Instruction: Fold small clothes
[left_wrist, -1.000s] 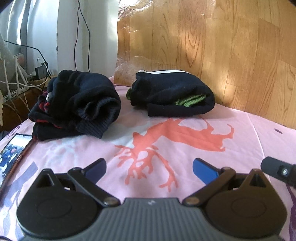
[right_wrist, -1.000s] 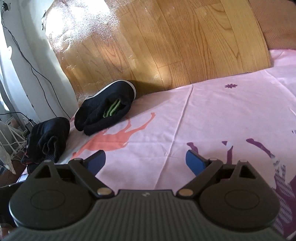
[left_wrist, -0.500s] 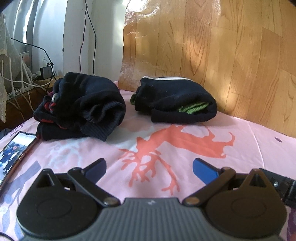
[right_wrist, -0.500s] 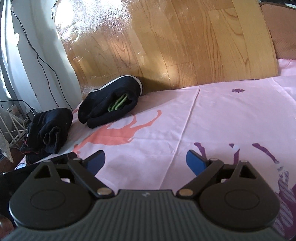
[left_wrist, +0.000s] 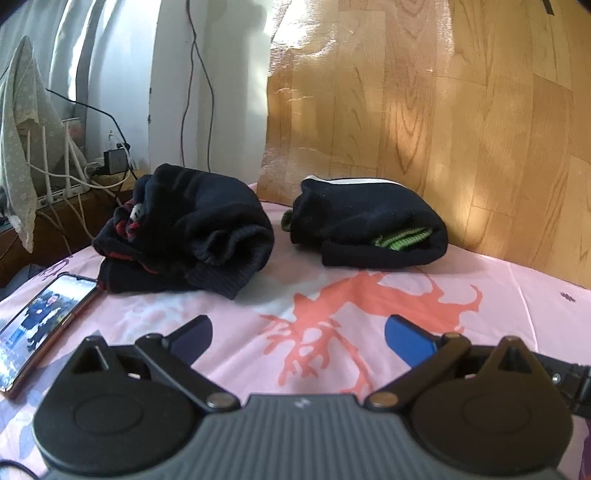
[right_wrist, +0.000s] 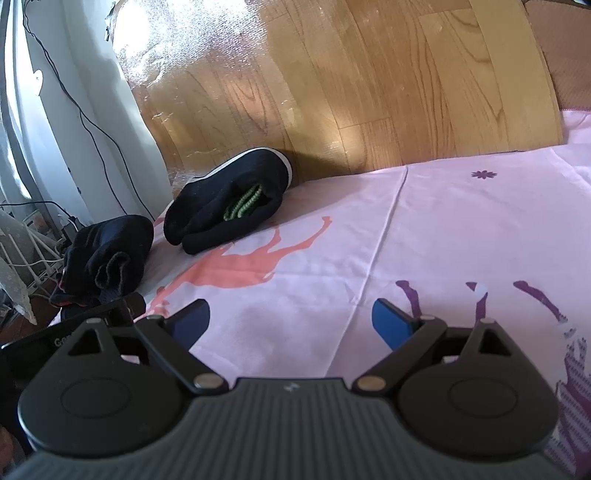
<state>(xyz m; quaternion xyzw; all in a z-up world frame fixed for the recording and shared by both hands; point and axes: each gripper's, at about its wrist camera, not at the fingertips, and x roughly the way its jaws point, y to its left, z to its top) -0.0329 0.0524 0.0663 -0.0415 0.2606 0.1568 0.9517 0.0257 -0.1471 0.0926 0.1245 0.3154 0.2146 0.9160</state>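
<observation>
In the left wrist view, the left gripper (left_wrist: 297, 330) is held low over the pink printed sheet (left_wrist: 498, 295), its blue-padded fingers (left_wrist: 406, 334) spread wide with nothing between them. Two dark bundles are seen ahead, toward the far edge of the sheet. The dark knit bundle with red trim (left_wrist: 184, 229) lies loosely heaped near the far left corner, a ribbed cuff turned outward. Just beside it, apart by a narrow gap, the dark garment with a green lining (left_wrist: 365, 229) sits compactly against the wood-grain panel (left_wrist: 443, 110). A lit phone (left_wrist: 40, 325) rests at the left edge of the sheet, touching or nearly touching the heaped bundle.

In the right wrist view, the right gripper (right_wrist: 291, 319) is likewise held apart and empty above the bare middle of the sheet, well away from both garments, which appear at the far left.

The step in hand is judged to be a pause between garments. The green-lined piece appears already folded, while the red-trimmed bundle looks unfinished. The next move would call for that bundle to be approached and drawn onto open sheet, its cuff being pinched without the phone being caught.
</observation>
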